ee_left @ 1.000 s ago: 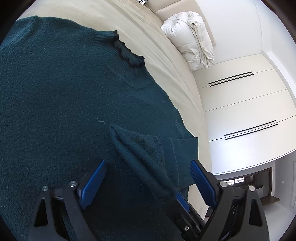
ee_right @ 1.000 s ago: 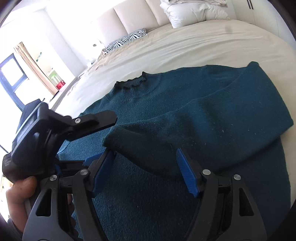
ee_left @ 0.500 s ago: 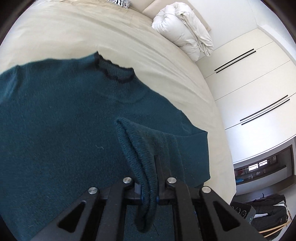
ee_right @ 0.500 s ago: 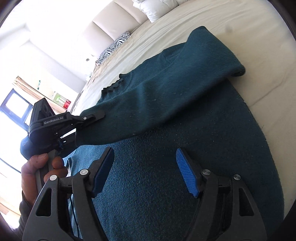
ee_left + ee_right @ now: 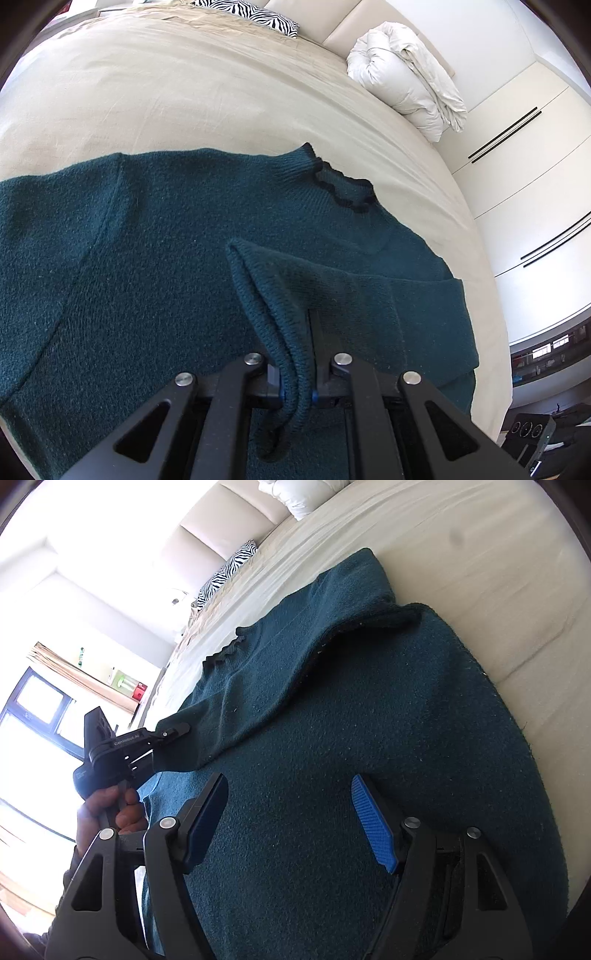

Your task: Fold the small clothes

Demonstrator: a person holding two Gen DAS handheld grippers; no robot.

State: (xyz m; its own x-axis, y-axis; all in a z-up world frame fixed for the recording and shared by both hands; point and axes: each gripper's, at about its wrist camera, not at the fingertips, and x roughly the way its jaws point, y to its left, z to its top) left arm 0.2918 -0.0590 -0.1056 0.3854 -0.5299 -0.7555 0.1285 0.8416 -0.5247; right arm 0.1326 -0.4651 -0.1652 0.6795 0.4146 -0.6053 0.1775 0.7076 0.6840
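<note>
A dark teal knit sweater [image 5: 155, 258] lies flat on the bed, its frilled collar [image 5: 343, 188] toward the pillows. My left gripper [image 5: 297, 393] is shut on the cuff of one sleeve [image 5: 280, 325], which is drawn across the sweater's body. In the right wrist view the same sleeve [image 5: 280, 672] stretches from the shoulder to the left gripper [image 5: 177, 733], held by a hand [image 5: 107, 812]. My right gripper [image 5: 291, 819] hovers open over the sweater's lower body [image 5: 332, 757] with nothing between its blue pads [image 5: 373, 827].
The bed's beige sheet [image 5: 184, 92] spreads beyond the sweater. A folded white duvet [image 5: 402, 77] and a zebra-print pillow [image 5: 251, 11] sit near the headboard. White wardrobe doors [image 5: 524, 184] stand beside the bed. A window [image 5: 33, 709] is at the left.
My left gripper closed on the sleeve cuff and pulled it across the sweater. My right gripper swung away from the sleeve and now stands over the sweater's lower body, rolled.
</note>
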